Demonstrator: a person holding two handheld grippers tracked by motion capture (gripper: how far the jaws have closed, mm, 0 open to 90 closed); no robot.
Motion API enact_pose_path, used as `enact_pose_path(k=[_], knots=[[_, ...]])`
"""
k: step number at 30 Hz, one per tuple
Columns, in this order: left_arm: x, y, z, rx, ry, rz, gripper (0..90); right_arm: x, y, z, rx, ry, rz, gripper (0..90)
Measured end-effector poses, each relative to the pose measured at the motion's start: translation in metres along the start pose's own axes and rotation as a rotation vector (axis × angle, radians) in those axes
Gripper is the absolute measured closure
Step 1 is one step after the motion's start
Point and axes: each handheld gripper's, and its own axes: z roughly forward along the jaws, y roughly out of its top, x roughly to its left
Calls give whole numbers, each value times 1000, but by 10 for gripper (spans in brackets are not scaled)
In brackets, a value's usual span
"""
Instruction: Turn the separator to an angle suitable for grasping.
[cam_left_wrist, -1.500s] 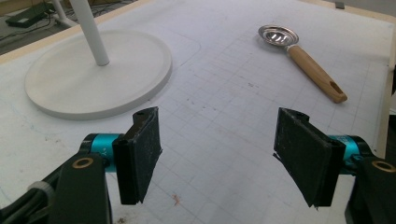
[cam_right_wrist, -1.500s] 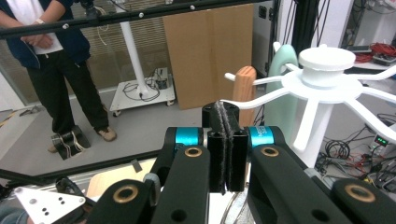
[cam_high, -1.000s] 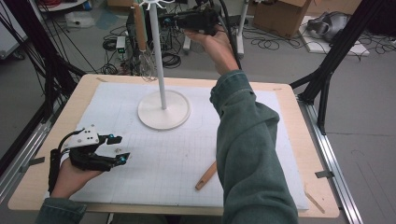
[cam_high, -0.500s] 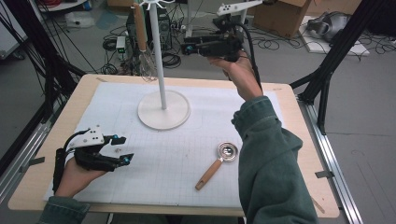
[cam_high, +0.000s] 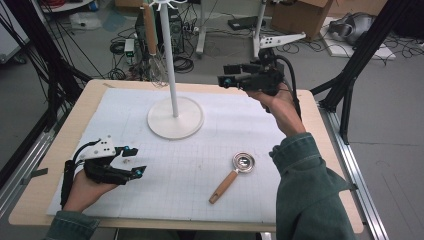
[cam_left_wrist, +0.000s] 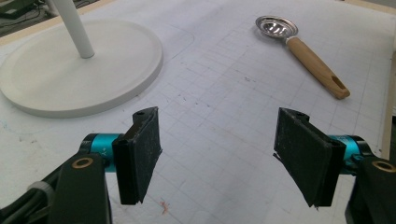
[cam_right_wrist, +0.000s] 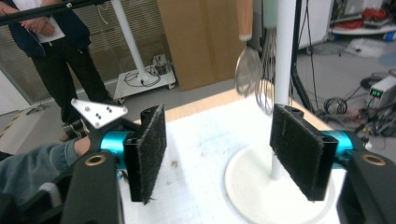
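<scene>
A white stand (cam_high: 175, 121) with a round base and a thin pole stands at the back of the mat. A wooden-handled utensil (cam_high: 150, 30) and a wire whisk (cam_high: 159, 70) hang from its top. A metal spoon with a wooden handle (cam_high: 235, 175) lies flat on the mat at front centre. My right gripper (cam_high: 226, 75) hovers right of the pole, pointing at it; its jaws have just been opening and stand open, with nothing between them (cam_right_wrist: 217, 154). My left gripper (cam_high: 136, 161) rests low at the front left, open and empty (cam_left_wrist: 229, 158), facing the spoon (cam_left_wrist: 299, 46).
A white gridded mat (cam_high: 280, 130) covers the wooden table (cam_high: 320, 115). The stand's base (cam_left_wrist: 79, 74) lies just ahead of the left jaws. Black frame posts (cam_high: 350, 75), cables and cardboard boxes ring the table. A person (cam_right_wrist: 56, 46) stands beyond the table's left side.
The right gripper has come down and to the right, away from the stand's top, and its jaws have opened. The arm no longer covers the spoon. The left hand stayed put.
</scene>
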Motion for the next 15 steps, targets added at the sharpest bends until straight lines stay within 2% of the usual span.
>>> enact_pose_path(k=[9, 15], knots=[[-1, 0, 2, -2, 5, -7, 306, 8, -42, -16, 8, -24, 29, 255], [-1, 1, -1, -6, 27, -11, 305, 10, -69, -24, 19, -56, 44, 206]])
